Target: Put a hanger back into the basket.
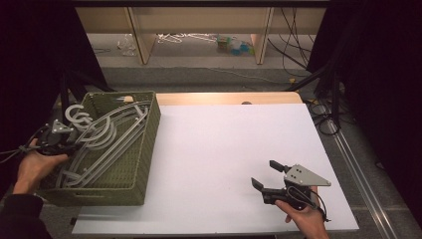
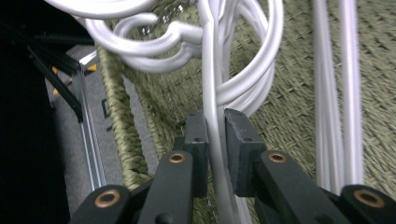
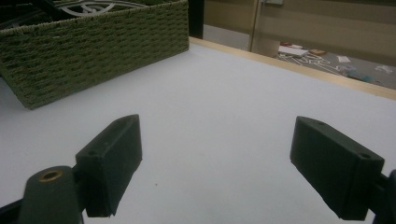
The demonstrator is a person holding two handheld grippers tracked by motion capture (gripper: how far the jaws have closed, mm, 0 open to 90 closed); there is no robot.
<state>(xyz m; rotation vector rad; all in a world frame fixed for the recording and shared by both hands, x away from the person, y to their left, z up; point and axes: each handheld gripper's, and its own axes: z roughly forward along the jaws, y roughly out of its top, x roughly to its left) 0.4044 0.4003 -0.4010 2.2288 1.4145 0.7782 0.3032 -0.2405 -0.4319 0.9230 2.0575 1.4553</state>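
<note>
Hangers: pale grey-white plastic hangers [image 1: 107, 142], smooth and glossy, with rounded hooks and long thin bars, lie stacked in the basket, hooks toward its far left corner.
Basket: rectangular olive-green woven basket [image 1: 142, 164], coarse ribbed weave, stands on the left part of the table with its near left corner past the sheet's edge.
Left tool: the left tool [image 2: 215, 140] is inside the basket at its left side, its black jaws clenched on one thin white bar of a hanger [image 2: 211, 116]; the bar runs upright between the pads, touching both.
Left hand: the hand [image 1: 35, 167] holds the tool's body at the basket's left rim.
Right tool: the right tool [image 1: 266, 177] sits just above the table near its front right corner, jaws spread wide apart, nothing between them; grey three-cornered plate on top.
Right hand: it [image 1: 303, 216] grips the tool from the near edge.
Table: matte white sheet [image 1: 229, 149], smooth and flat, over a light wooden top whose edge shows along the far side.
Room: dark curtains at both sides; grey floor beyond with wooden uprights, cables, and small scattered things, possibly more hangers, too blurred to tell.
</note>
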